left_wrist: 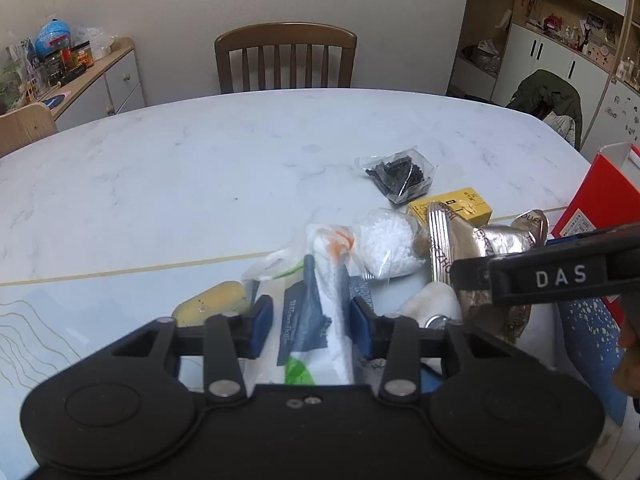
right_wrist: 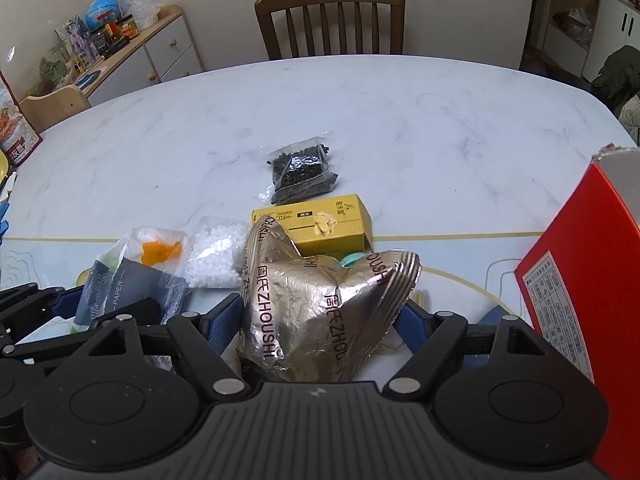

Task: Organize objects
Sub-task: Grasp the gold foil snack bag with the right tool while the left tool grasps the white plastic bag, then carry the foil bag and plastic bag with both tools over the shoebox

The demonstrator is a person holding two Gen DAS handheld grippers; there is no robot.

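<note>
L gripper (left_wrist: 312, 320) nearest, fingers clamped on tissue pack (left_wrist: 320, 308). R gripper (right_wrist: 316, 320) pinches gold pouch (right_wrist: 320, 312), near edge of table (right_wrist: 280, 112). Yellow box (right_wrist: 320, 222) just behind pouch, bead bag (right_wrist: 302, 172) farther; red box (right_wrist: 576, 280) at right.

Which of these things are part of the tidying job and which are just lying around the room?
Job: white-and-blue tissue pack in left hand-held gripper; crinkled gold foil packet in right hand-held gripper; yellow carton; bag of black beads.
Around: wooden chair; blue globe.
</note>
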